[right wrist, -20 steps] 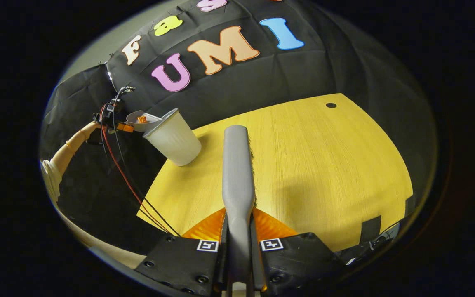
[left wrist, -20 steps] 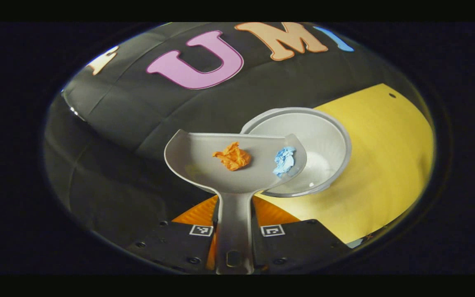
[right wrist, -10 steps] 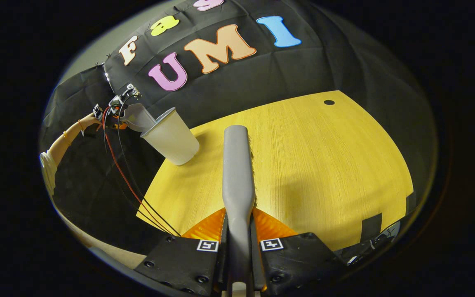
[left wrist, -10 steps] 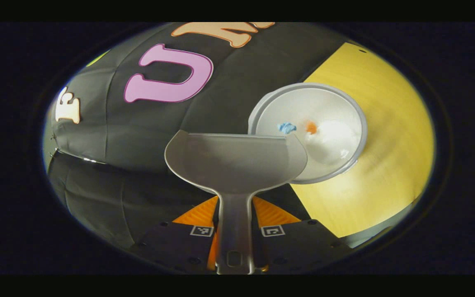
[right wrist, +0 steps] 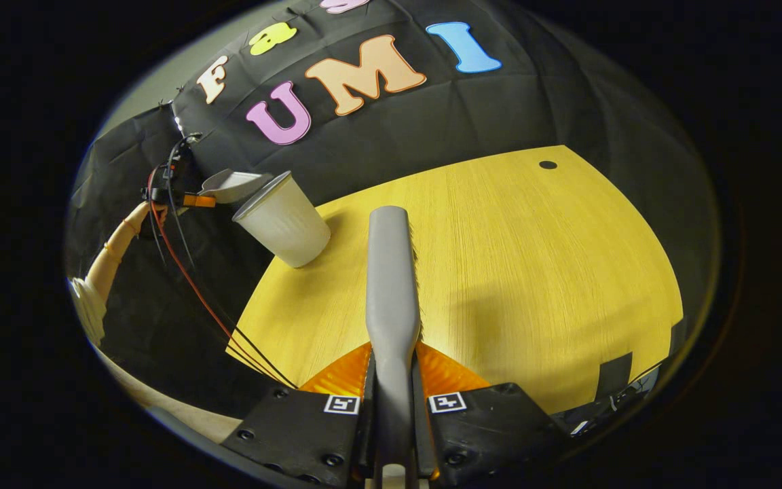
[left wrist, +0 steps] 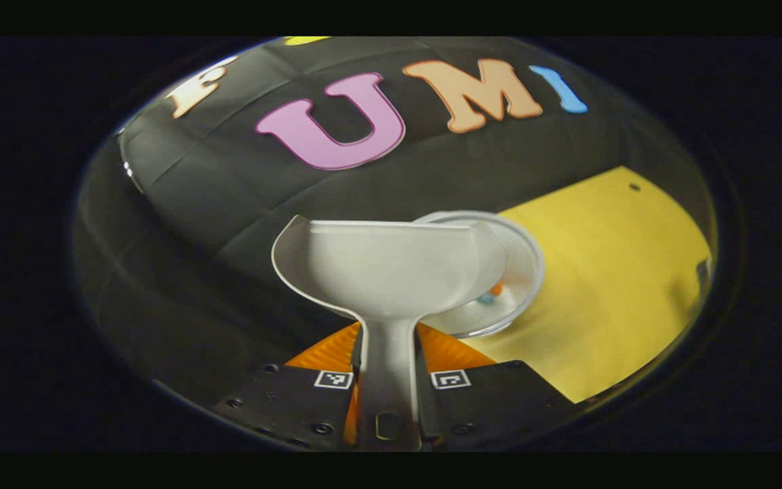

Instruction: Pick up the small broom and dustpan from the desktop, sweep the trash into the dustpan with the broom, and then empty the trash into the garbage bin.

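Dustpan (left wrist: 391, 268) empty now; a second ago it carried an orange wad and a blue wad, half a second ago it was tipped over the bin and both were already dropping inside. Pan levelled back out since, its front lip over the near rim of the garbage bin (left wrist: 523, 234). Both scraps lie at the bottom of the bin: blue scrap (left wrist: 484, 299) and orange scrap (left wrist: 496, 290), peeking past the pan's right edge.

My left gripper (left wrist: 387, 390) is clamped on the dustpan's handle, fingers tight either side of it. In the right gripper view I see the same from afar: the pan (right wrist: 231, 185) held up just beside the bin's (right wrist: 282, 221) rim, at the far left corner of the desktop (right wrist: 533, 272), a hand (right wrist: 140, 214) behind it.

My right gripper (right wrist: 391, 401) holds the small broom (right wrist: 391, 272) by its handle, closed on it, the broom pointing out over bare wood, well apart from the bin. No trash to be seen on the desktop in that view.

Judgement: dump is done, so the task's last step is essentially complete. What remains, if anything, is drawing the pan clear of the rim without knocking the light bin over
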`<act>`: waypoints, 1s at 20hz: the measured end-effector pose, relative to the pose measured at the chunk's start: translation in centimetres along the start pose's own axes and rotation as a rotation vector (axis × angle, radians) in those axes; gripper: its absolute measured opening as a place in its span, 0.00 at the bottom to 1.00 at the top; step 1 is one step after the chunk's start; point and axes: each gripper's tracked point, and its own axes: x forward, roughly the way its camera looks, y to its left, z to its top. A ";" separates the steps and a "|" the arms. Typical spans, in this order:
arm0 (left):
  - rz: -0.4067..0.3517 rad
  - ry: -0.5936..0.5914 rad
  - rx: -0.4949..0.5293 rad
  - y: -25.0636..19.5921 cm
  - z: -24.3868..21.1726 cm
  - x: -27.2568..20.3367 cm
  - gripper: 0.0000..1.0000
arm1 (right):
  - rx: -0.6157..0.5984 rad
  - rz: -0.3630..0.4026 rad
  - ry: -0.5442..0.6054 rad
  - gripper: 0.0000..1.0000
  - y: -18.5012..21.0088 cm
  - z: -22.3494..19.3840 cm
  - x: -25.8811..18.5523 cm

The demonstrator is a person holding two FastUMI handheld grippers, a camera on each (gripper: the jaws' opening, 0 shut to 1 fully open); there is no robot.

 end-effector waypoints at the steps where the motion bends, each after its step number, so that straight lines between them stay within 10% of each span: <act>1: -0.032 -0.071 -0.024 -1.2 1.3 -0.9 0.27 | -0.002 -0.002 0.005 0.22 -0.1 0.0 0.4; 10: -0.406 -0.276 -0.189 -20.8 4.6 -6.4 0.27 | -0.001 -0.048 0.003 0.21 -1.0 0.5 1.1; 20: -0.393 -0.045 -0.203 -32.0 -10.5 -2.1 0.28 | -0.028 -0.142 0.064 0.21 -2.5 -0.7 5.3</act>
